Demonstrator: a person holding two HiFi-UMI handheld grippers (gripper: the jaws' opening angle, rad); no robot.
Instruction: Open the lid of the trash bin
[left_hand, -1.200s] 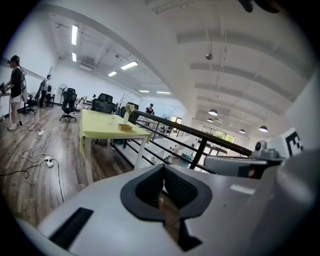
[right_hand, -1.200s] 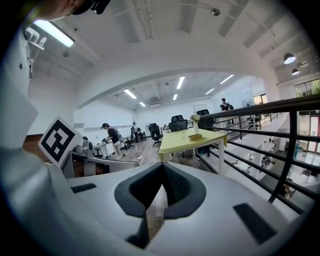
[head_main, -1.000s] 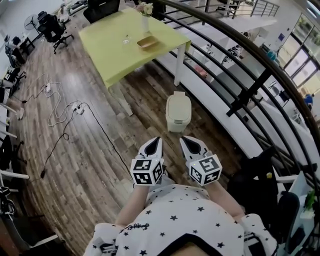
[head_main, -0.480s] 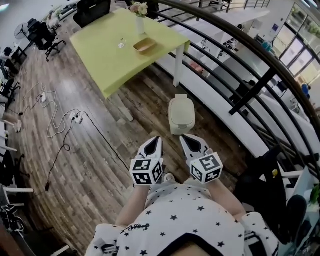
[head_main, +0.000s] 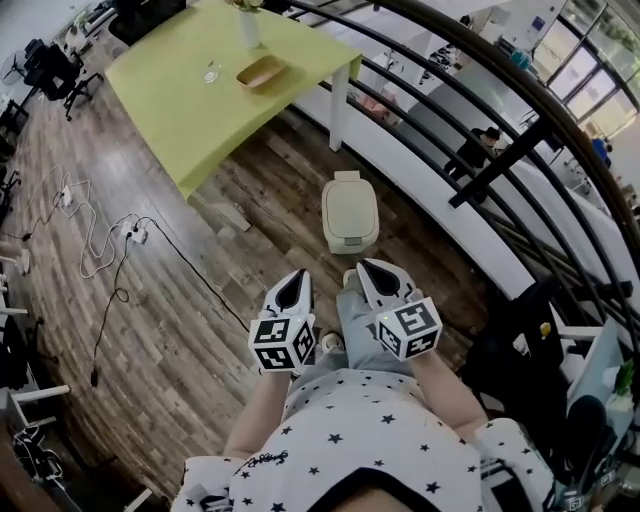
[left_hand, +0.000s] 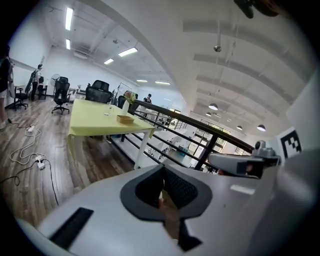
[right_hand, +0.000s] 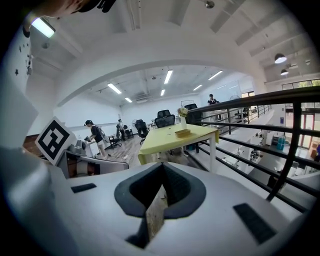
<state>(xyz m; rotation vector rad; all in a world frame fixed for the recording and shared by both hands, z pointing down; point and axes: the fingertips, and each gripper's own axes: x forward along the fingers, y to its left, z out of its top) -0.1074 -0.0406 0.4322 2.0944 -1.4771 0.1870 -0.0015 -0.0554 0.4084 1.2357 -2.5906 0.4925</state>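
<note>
The trash bin (head_main: 350, 213) is a small cream bin standing on the wood floor beside the white ledge under the railing, and its lid is down. It shows only in the head view. My left gripper (head_main: 298, 281) is held in front of my body, short of the bin and to its left, shut and empty. My right gripper (head_main: 369, 268) is beside it, its tip just below the bin's near side and apart from it, also shut with nothing held. In the left gripper view the left gripper (left_hand: 161, 171) points over the floor toward the table; the right gripper (right_hand: 161, 169) does the same.
A yellow-green table (head_main: 190, 100) with a wooden tray (head_main: 262, 72) stands beyond the bin. A dark curved railing (head_main: 490, 165) runs along the right. Cables and a power strip (head_main: 130, 235) lie on the floor at left. A black bag (head_main: 520, 345) sits at my right.
The bin has come nearer to the grippers as I moved forward. The table has slid toward the upper left. Both grippers stayed shut and side by side.
</note>
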